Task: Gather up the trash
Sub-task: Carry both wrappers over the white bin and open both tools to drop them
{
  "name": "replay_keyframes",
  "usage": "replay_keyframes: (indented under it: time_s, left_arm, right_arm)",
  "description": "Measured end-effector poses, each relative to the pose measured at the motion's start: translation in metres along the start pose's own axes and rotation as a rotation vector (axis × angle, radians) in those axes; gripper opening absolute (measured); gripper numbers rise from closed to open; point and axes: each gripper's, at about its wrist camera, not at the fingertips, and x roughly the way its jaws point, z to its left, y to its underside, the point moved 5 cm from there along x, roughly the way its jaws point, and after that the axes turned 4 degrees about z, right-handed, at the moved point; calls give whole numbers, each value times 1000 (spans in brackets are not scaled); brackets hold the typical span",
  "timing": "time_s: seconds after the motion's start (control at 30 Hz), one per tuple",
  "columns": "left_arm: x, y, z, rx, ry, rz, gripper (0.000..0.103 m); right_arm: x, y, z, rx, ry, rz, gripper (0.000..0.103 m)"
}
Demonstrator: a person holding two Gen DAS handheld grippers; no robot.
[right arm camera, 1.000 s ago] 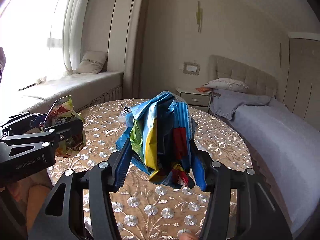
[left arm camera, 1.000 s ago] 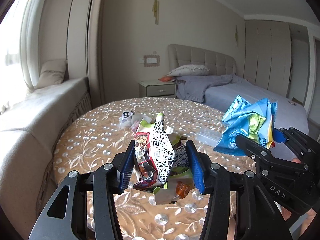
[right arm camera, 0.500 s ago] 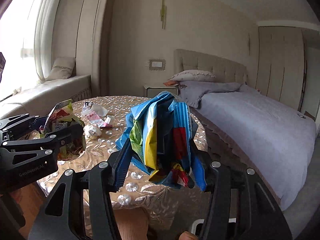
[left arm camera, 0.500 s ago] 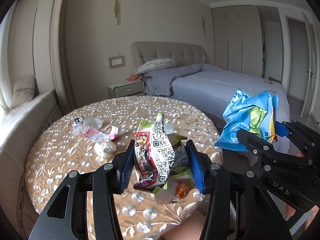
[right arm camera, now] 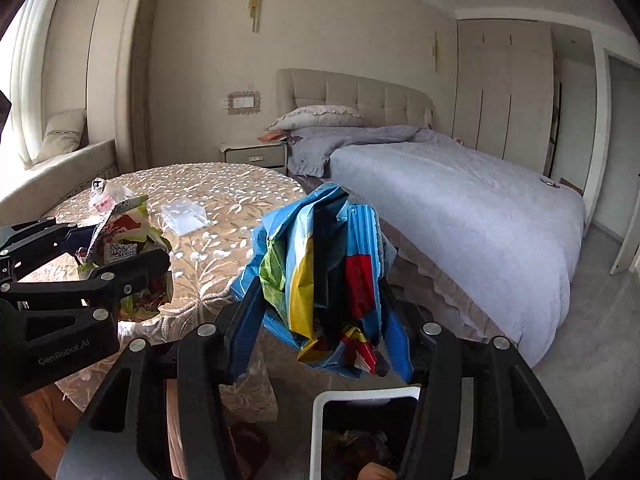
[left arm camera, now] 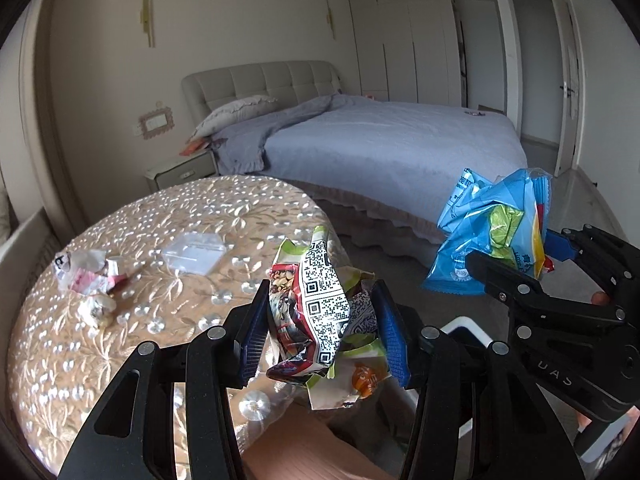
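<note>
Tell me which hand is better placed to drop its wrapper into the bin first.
Right. The right gripper holds its blue bag almost directly above the white bin; the left gripper with its snack wrapper sits at the table edge.

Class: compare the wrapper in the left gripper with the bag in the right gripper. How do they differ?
The QR-code wrapper is white, red and green; the blue bag is mostly blue with yellow and red. The wrapper looks smaller than the bag. Both are crumpled, each clamped in a gripper: left gripper, right gripper.
</note>
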Motion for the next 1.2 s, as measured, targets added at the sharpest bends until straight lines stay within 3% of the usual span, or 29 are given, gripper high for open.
replay_keyframes:
  time_s: [0.4,0.83,1.2]
  left_arm:
    - [55,24,-70,112,125,128,49]
    - [129,49,-130,182,237,287,50]
    - [187,65,-166,218,325,406,50]
  right_arm:
    - [30,58,-59,71,103,150,55]
    - [79,138,-103,149,134,343,55]
    - [120,193,-126,254,98,476,55]
